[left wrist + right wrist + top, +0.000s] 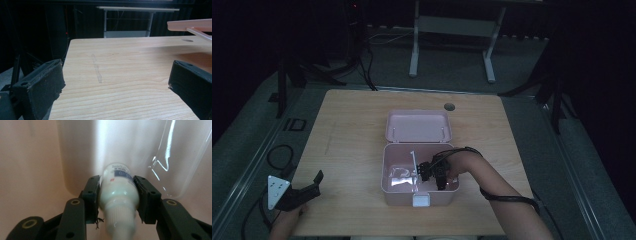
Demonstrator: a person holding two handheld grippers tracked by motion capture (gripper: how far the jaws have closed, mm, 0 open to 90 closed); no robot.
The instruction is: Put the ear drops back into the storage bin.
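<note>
Left of the pink box point(419, 192), near the tabletop's point(352, 130) front corner, you kept your left claw point(307, 192) idle, its jaws spread wide with only bare wood between them, likely parked out of the way so the other hand had free room. At the box itself, the lid point(418, 125) lay folded back behind it, which left the interior open from above. Inside the box, toward its right half, your right claw point(434, 175) pinched a small white bottle point(119, 192) by its body, cap end toward the camera and base pointing at the box's inner wall. That sideways hold probably suited laying it flat on the floor of the box. Just right of the bottle, a clear plastic sheet point(172, 157) sat against the wall.
</note>
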